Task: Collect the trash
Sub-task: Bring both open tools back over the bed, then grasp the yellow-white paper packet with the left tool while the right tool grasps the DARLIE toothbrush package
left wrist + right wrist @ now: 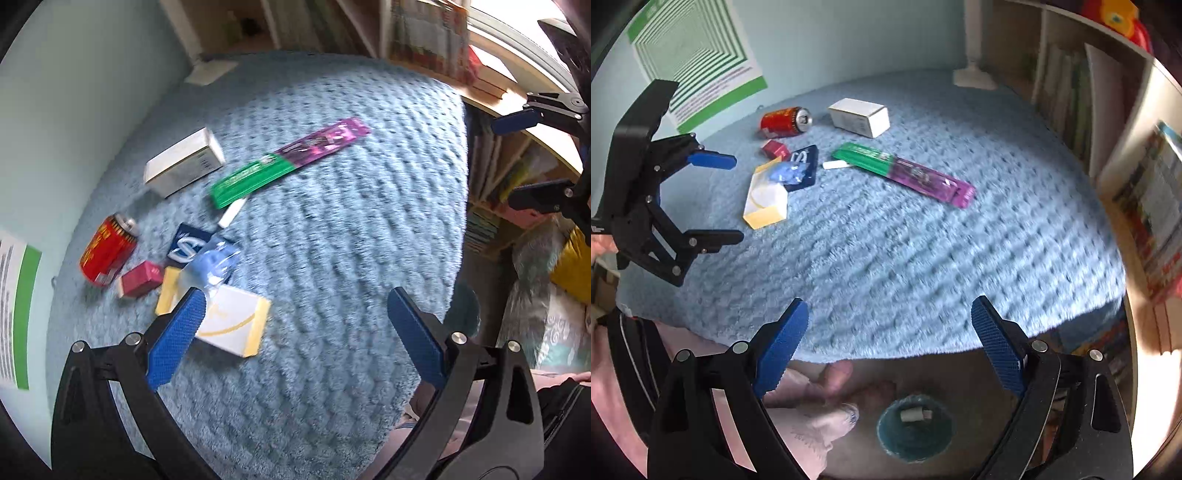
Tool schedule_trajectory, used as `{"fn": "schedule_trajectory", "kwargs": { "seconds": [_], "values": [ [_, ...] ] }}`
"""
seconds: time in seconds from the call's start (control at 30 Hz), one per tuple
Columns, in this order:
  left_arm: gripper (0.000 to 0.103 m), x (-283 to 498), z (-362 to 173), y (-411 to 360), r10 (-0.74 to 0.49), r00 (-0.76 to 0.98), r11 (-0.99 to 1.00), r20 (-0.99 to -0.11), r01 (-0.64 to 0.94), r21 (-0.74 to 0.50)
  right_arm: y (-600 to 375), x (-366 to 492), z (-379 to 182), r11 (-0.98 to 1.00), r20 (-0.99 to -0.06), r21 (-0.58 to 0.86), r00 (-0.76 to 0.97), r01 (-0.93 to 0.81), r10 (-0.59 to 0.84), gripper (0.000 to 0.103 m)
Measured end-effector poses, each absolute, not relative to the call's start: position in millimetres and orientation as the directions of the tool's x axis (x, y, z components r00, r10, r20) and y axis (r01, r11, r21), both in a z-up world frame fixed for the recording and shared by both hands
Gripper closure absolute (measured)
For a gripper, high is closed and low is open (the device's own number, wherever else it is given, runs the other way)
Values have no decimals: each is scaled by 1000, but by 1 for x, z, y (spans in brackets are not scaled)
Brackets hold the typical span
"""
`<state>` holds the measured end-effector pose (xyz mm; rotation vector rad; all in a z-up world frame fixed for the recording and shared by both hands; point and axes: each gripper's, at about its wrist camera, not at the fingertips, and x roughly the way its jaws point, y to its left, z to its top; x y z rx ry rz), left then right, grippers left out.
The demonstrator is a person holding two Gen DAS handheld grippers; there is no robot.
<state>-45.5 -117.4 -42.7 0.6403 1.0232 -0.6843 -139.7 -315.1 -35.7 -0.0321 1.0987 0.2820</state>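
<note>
Trash lies on a blue blanket [332, 229]: a red can [107, 251] on its side, a white box [184, 162], a green and purple wrapper [288, 162], a small red box [142, 278], a dark blue packet [190, 245], crumpled clear plastic [214, 264], a yellow and white box [229, 321] and a small white piece [232, 213]. My left gripper [295, 332] is open and empty, just above the yellow and white box. My right gripper [890, 343] is open and empty over the blanket's near edge [923, 347]. A teal bin [916, 428] below holds a white piece.
A pale wall [74, 110] with a green poster [698, 62] borders the far side. Bookshelves [1071, 96] with books stand on the right. A white lamp base [973, 75] sits at the blanket's far edge. Cushions [546, 295] lie on the floor.
</note>
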Motion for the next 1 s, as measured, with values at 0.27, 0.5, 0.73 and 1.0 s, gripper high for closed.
{"fn": "schedule_trajectory", "kwargs": {
  "seconds": [0.27,0.5,0.73,1.0],
  "values": [
    [7,-26,-36,-56,-148,397,790,-906,598,133,-261,-74,-30,899,-904,43,367,-435,220,14],
    [7,-18,-41,-42,-102,389,858,-915,500,118,-250,-36,-36,837,-919,6,328,-548,221,14],
    [7,-7,-53,-53,-31,381,928,-924,355,116,-261,11,-55,734,-929,7,267,-680,256,14],
    [7,1,-67,-68,25,347,965,-937,238,114,-269,40,-72,639,-938,13,213,-769,275,14]
  ]
}}
